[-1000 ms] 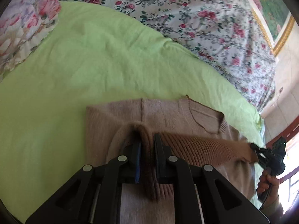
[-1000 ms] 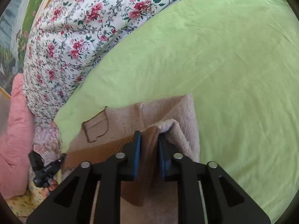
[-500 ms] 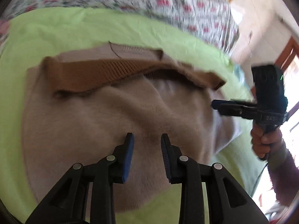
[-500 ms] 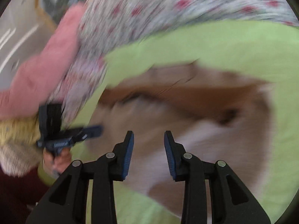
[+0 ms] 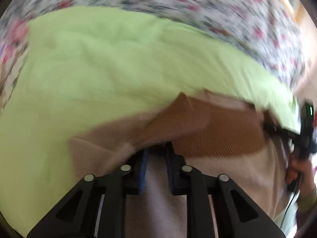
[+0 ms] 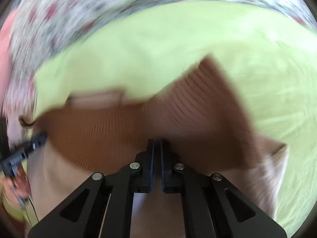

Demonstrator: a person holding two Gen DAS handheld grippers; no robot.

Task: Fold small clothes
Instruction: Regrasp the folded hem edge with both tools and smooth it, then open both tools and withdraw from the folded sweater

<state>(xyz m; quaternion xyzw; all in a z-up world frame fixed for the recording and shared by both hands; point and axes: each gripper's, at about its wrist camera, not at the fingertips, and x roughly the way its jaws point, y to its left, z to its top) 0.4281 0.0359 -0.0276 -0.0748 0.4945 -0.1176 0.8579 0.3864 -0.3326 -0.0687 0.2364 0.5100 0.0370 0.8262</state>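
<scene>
Both grippers bite the beige knitted sweater (image 5: 208, 134) on the lime-green sheet (image 5: 99, 69): left gripper (image 5: 156, 152) closing on fabric, right gripper (image 6: 157, 146) pinched fully tight on its ribbed hem.

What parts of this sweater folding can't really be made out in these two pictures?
- Left gripper tips: left wrist view, buried under a sweater fold; jaws closing.
- Right gripper grip: right wrist view, tips sunk in knit.
- Floral bedding: motion-blurred.
- Sweater's near hem: cut off by bottom edge.
</scene>
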